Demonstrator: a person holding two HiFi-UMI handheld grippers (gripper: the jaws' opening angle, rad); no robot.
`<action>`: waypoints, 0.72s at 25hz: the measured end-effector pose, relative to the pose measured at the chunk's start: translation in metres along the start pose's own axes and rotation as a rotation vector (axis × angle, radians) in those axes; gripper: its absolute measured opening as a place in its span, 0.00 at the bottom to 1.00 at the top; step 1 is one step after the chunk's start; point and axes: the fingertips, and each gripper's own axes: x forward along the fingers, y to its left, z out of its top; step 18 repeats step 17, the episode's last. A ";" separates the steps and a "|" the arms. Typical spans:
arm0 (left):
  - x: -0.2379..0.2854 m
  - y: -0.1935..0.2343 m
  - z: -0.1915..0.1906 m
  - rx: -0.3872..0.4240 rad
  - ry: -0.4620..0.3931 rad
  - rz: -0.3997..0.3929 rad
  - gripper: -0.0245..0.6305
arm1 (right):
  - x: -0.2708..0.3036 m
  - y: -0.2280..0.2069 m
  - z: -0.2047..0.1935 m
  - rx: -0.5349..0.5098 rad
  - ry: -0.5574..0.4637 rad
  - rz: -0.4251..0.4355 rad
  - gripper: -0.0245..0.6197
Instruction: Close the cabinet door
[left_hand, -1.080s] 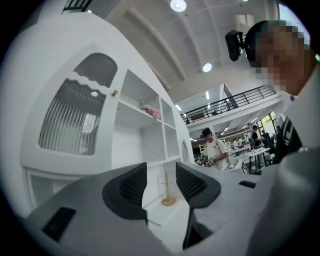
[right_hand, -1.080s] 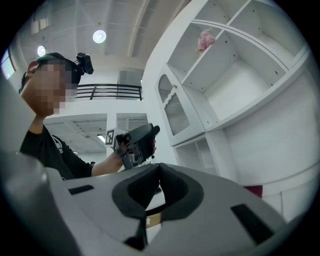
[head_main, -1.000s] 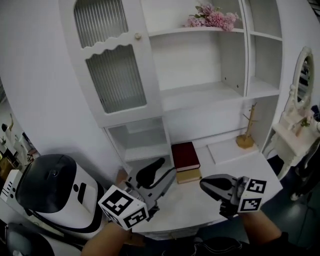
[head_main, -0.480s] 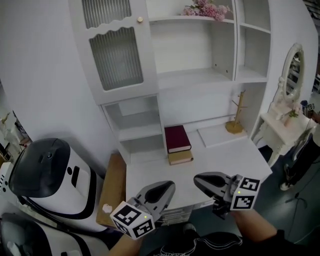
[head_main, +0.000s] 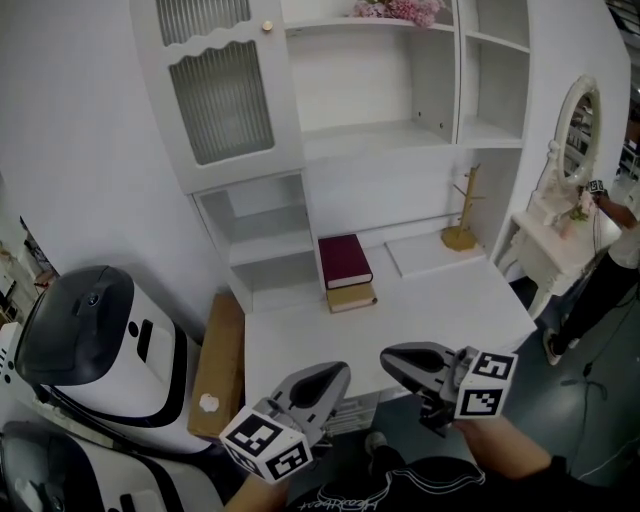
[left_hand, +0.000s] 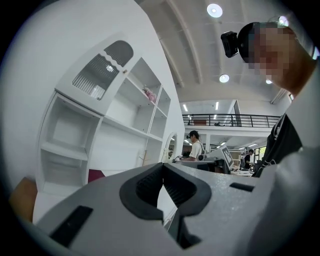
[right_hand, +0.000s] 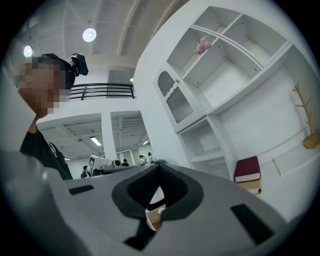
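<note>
The white cabinet door (head_main: 220, 100) with ribbed glass and a small round knob (head_main: 266, 25) lies flat against the cabinet's upper left front. My left gripper (head_main: 335, 372) and right gripper (head_main: 388, 355) hover low over the desk's (head_main: 400, 310) near edge, far below the door. Both point level toward the cabinet with jaws shut and nothing between them. In the left gripper view the door (left_hand: 97, 75) is far beyond the left gripper (left_hand: 162, 165). In the right gripper view the door (right_hand: 175, 102) stands well past the right gripper (right_hand: 159, 164).
A red book (head_main: 344, 262) lies on a tan one at the desk's back, beside a wooden stand (head_main: 460, 235). A white-and-black machine (head_main: 100, 340) and a wooden board (head_main: 218, 365) are at the left. A vanity with a mirror (head_main: 575, 130) and a person (head_main: 610, 260) are at the right.
Both grippers have drawn back from the cabinet and sunk to the desk's near edge. The left jaws have gone from open to shut.
</note>
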 end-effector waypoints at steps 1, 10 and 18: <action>0.000 -0.001 -0.001 0.003 0.001 0.002 0.04 | -0.001 0.001 -0.001 -0.001 0.000 0.000 0.05; -0.007 -0.008 -0.005 0.018 0.019 0.013 0.04 | -0.006 0.015 -0.009 -0.019 0.003 0.008 0.05; -0.011 -0.010 -0.005 0.019 0.016 -0.005 0.04 | -0.003 0.023 -0.012 -0.038 0.011 0.013 0.05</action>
